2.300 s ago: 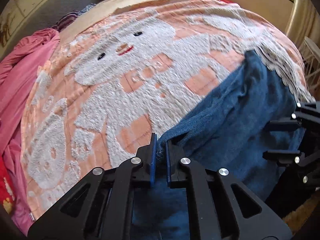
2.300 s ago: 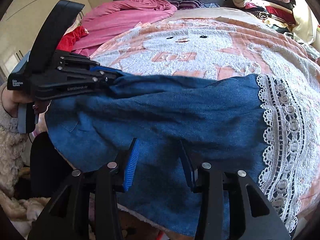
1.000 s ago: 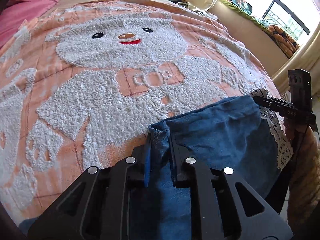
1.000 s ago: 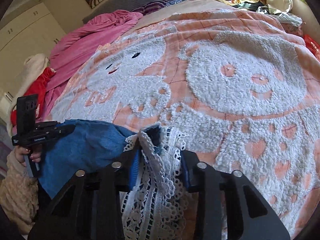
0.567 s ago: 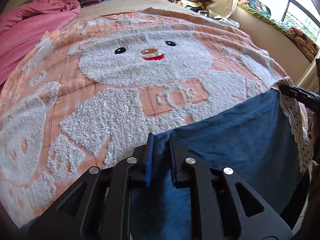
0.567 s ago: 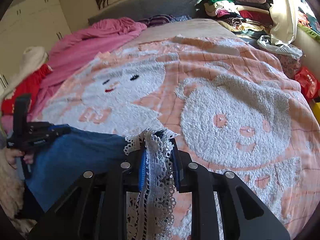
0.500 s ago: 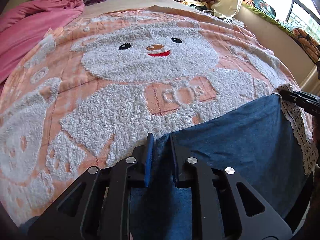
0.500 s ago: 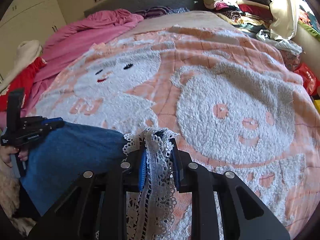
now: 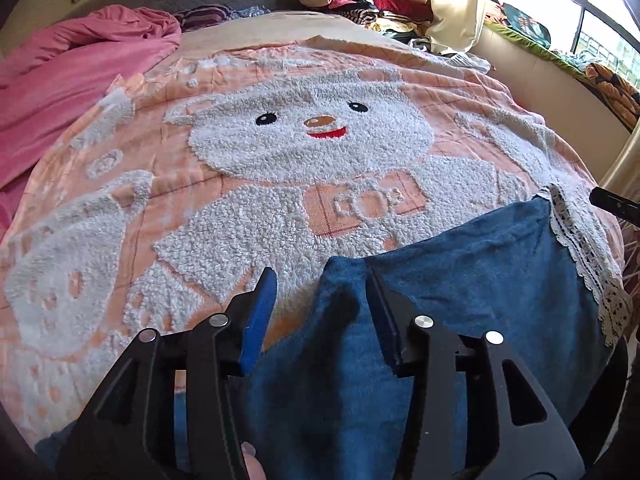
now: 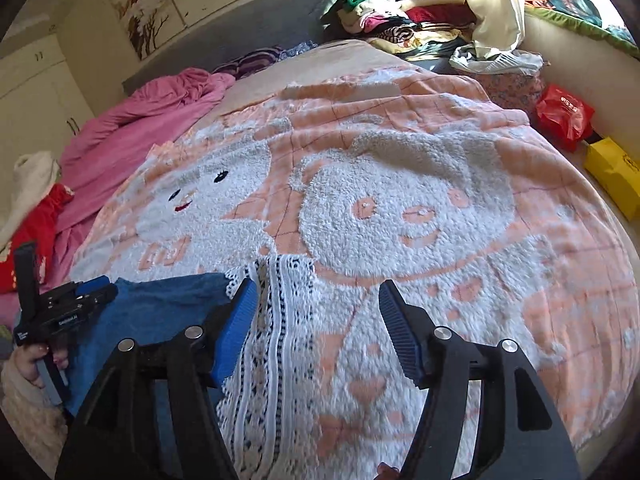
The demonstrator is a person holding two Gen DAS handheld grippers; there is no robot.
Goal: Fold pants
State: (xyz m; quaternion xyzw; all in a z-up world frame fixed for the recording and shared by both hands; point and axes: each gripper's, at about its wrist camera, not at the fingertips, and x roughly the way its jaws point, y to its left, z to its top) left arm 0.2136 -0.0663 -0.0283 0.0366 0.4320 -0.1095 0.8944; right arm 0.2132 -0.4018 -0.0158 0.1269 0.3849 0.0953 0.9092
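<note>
Both claws tilt down over the bed. The left claw [image 9: 320, 312] and right claw [image 10: 316, 320] have just been opening and are released. The blue denim pants [image 9: 480, 280], with a white lace hem [image 10: 272, 340], lie flat on the fluffy peach blanket [image 9: 240, 208].

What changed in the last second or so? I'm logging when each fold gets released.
Both grippers let go. The left gripper has just opened off the blue pants corner it was pinching; the right gripper has just opened off the lace trim. The pants now lie loose on the bear blanket, nothing clamped. The blanket and the pink bedding stayed put.
</note>
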